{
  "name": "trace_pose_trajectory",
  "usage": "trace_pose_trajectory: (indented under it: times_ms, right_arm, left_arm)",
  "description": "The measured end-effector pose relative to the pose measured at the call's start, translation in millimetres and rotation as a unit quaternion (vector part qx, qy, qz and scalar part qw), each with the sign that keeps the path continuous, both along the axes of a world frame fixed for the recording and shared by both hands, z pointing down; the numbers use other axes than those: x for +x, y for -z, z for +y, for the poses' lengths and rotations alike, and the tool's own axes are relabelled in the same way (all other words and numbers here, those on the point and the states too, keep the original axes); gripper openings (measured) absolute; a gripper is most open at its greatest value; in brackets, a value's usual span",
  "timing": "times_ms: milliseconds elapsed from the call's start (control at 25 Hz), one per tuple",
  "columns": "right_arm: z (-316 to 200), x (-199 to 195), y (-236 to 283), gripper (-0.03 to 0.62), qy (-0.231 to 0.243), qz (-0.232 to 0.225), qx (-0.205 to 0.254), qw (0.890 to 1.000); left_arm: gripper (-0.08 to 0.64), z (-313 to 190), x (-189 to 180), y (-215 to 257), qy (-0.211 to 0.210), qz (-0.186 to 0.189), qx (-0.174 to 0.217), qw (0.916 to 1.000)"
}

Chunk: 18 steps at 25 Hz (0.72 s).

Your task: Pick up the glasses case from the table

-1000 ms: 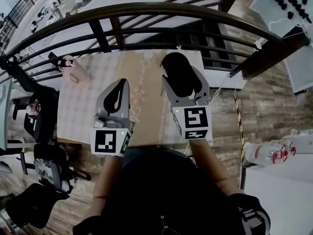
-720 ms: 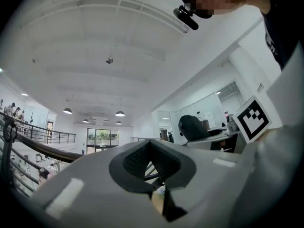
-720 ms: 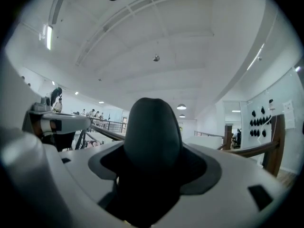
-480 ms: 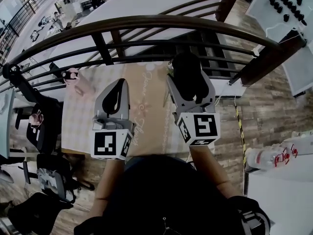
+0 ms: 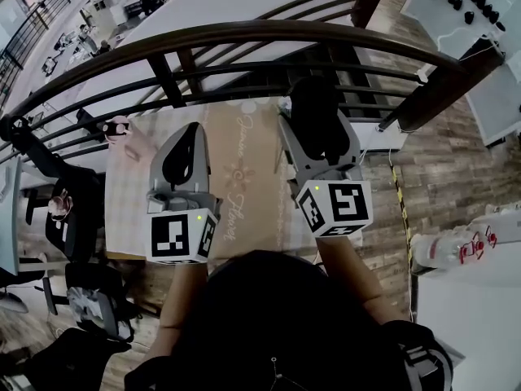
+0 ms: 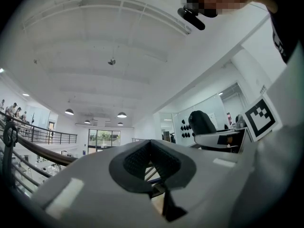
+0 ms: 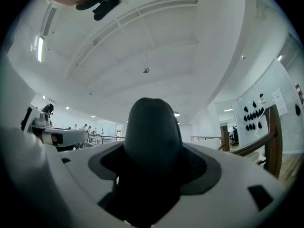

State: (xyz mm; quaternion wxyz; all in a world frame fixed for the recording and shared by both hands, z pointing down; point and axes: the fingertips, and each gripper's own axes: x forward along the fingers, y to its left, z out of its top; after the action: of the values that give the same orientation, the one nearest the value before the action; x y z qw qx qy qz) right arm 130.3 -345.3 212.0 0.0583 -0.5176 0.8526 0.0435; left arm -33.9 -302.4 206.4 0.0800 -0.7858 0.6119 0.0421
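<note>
The glasses case (image 5: pixel 316 119) is dark, rounded and oblong. My right gripper (image 5: pixel 319 137) is shut on it and holds it up off the table, above the table's far right part. In the right gripper view the case (image 7: pixel 152 132) fills the middle and sticks out past the jaws toward the ceiling. My left gripper (image 5: pixel 189 141) is held up over the table's left half, its jaws together with nothing between them. In the left gripper view its dark pads (image 6: pixel 137 158) meet and point at the ceiling.
The table (image 5: pixel 252 169) has a beige patterned cloth with a pink object (image 5: pixel 122 129) at its far left corner. A dark curved railing (image 5: pixel 244 35) runs behind it. Dark chairs (image 5: pixel 77 210) stand to the left. A plastic bottle (image 5: pixel 448 251) lies on a surface at right.
My right gripper has moved slightly farther out and right with the case in it. The left gripper has shifted a little to the left.
</note>
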Motion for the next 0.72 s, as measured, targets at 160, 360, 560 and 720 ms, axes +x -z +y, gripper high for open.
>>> trace_pose_trajectory:
  times_ms: [160,360,560,720]
  right_arm:
    - [2,-3,2,0.347,-0.007,0.007,0.005,1.000]
    - [4,-6,7,0.347,-0.016,0.012,0.012,1.000]
    - [11,-15,8,0.347,-0.021,0.016,0.015,1.000]
    - [22,-23,6,0.347,-0.026,0.015,0.018,0.999]
  left_arm:
    - [0.011,-1,-6,3,0.000,0.001,0.003,1.0000]
    - [0.011,0,-14,6,-0.001,0.000,0.007,1.0000]
    - [0.011,6,-23,4,-0.007,0.002,0.007,1.0000]
    - [0.011,19,-30,-1,-0.013,0.002,0.008,0.9999]
